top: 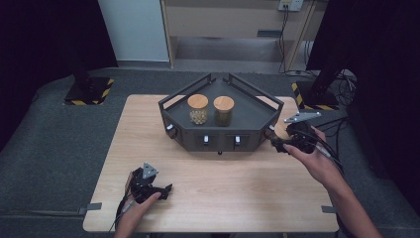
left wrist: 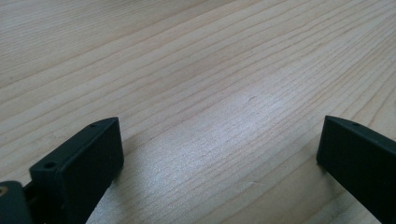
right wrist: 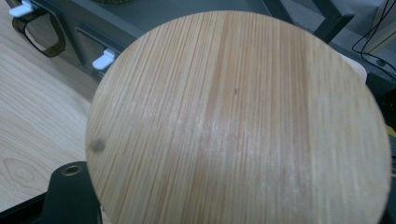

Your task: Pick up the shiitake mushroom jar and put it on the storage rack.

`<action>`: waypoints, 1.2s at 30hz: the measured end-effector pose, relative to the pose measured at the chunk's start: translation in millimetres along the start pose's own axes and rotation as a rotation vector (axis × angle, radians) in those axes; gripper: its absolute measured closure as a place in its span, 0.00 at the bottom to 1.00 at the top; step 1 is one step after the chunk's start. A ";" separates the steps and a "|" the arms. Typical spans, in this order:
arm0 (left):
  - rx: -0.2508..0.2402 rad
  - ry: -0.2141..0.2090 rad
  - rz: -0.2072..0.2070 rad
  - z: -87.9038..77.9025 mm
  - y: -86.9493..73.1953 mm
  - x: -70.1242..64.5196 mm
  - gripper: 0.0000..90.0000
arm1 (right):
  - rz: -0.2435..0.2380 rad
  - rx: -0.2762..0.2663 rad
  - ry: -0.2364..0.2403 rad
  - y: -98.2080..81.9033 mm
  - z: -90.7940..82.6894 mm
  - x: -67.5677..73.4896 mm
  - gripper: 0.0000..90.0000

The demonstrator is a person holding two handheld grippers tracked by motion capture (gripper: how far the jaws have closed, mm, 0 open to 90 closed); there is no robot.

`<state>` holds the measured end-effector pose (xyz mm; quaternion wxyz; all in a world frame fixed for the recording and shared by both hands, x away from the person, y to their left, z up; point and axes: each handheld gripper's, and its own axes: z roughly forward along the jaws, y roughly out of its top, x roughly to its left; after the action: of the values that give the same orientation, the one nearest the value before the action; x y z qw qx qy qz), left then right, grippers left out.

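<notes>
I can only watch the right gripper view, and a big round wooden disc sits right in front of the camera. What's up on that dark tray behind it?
Observer: Two glass jars, the left jar and the right jar, stand side by side on the tray, each with a wooden lid.
Operator: Fun! And the person's other hand?
Observer: It rests near the table's front left corner; its left gripper has its jaws wide open over bare wood, with nothing between them.
Operator: So where is my camera's gripper in all this?
Observer: The right gripper is at the tray's right front corner, just above the table.
</notes>
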<state>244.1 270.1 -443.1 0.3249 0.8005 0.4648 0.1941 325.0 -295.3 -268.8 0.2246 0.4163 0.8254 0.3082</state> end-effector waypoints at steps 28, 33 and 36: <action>0.000 0.000 0.000 0.0 0.0 0.0 0.00 | 0.005 -0.022 0.008 38.6 2.9 -5.1 0.29; 0.000 0.000 0.000 0.0 0.0 0.0 0.00 | 0.009 -0.022 0.011 47.4 8.0 -5.1 0.29; 0.000 0.000 0.000 0.0 0.0 0.0 0.00 | 0.005 -0.024 0.012 51.8 10.2 -4.2 0.29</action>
<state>244.1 270.1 -443.1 0.3248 0.8005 0.4649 0.1940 362.2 -271.4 -239.5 0.2238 0.4139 0.8218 0.3213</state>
